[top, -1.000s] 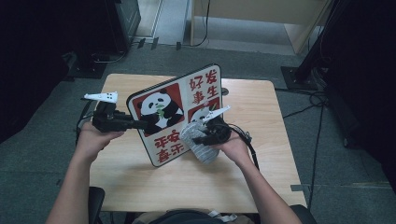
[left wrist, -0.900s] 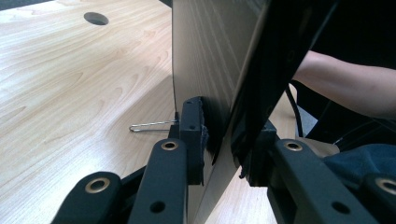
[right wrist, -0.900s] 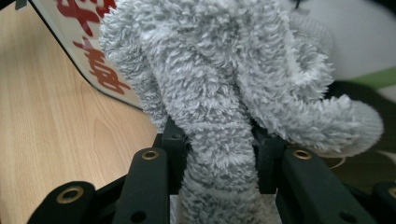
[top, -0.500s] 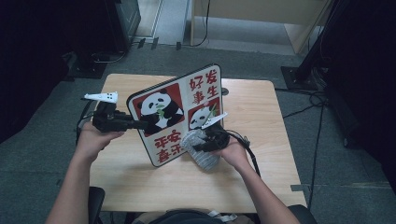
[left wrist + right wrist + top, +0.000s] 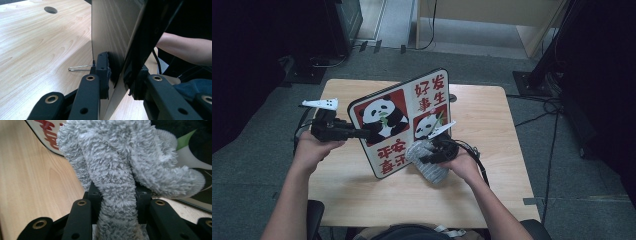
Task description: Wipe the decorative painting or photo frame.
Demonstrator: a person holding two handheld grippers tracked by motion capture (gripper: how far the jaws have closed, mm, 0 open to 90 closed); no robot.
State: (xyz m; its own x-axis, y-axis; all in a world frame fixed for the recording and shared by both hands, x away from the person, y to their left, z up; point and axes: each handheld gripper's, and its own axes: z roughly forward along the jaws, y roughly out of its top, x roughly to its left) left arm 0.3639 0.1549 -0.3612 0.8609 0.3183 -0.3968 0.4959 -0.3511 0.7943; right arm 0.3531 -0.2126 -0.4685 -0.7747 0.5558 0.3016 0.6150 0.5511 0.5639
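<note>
panda board (image 5: 399,122) clamped by left hand-held gripper (image 5: 362,133); grey cloth (image 5: 427,161) against it.

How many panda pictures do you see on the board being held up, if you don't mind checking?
2. A large panda fills the red panel at the board's upper left; a smaller panda sits lower right, partly hidden behind the right gripper.

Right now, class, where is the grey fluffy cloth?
In the high view the grey cloth is right of centre, clamped in the right gripper and pressed against the lower right part of the panda board, above the wooden table.
</note>
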